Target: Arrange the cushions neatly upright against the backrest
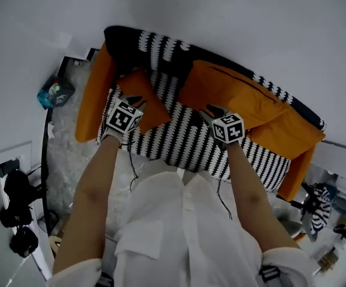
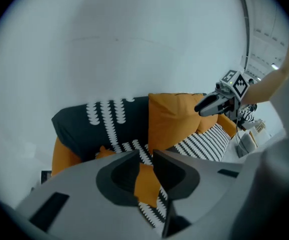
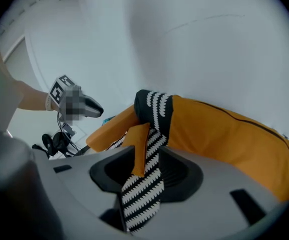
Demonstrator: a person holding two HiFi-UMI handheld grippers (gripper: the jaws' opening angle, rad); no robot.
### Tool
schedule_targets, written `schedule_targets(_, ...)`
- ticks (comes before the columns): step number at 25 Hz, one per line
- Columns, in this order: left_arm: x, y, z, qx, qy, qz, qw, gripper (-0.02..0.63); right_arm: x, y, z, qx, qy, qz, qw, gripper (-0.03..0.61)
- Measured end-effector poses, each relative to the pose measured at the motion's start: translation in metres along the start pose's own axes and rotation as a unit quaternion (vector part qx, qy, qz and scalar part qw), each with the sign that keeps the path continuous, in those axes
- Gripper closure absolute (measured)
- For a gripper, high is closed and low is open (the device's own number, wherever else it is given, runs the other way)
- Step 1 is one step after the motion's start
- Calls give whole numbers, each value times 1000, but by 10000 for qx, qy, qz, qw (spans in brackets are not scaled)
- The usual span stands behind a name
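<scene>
Diffuse, even light is filling the room, with no single source showing, and it is leaving all three pictures dim and greyish, without glare. Only faint shadows are gathering in the folds of the sofa (image 1: 179, 139). Straight lines are bending toward the edges, and both gripper views are darkening to black at their corners. The left gripper (image 2: 145, 154) and right gripper (image 3: 148, 147) are blurring close to their lenses.
</scene>
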State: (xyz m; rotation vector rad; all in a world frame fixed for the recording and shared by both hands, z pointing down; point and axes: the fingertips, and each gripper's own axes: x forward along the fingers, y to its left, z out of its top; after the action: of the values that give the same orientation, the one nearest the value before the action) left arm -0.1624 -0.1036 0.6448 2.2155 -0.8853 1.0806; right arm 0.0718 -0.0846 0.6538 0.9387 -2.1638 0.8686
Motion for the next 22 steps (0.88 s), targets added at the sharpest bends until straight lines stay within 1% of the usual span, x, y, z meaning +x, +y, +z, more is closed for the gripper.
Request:
schedule_targets(4,-23,41,-52,-94,233,110,9996,512,46,41,6,-98,222,241,9994,402)
schedule_targets(8,-31,67,-88,-224,357,107,9991,505,90,74,3,-268,537,448,9972,393)
schedule_targets(11,-24,77,-103,-201,428,37,9989,500,125,91,-2,-313,779,628,9945,383)
schedule_targets(16,4,83,-116,-83,530,-176,9984,497,180,107,-13,-477,1179,885,9879,371)
schedule_targets(19,29,87,-126,197,692,-382,9967,489,210,111,-22,-417,1366,975,9849,351)
schedule_targets(21,46,87,-130,587,882,-610,9925,469,224,112,-32,-331,1510,969,9832,344)
schedule_targets(22,56,89,-132,853,1011,-713,9886,454,230,110,-37,-307,1585,956,9822,338)
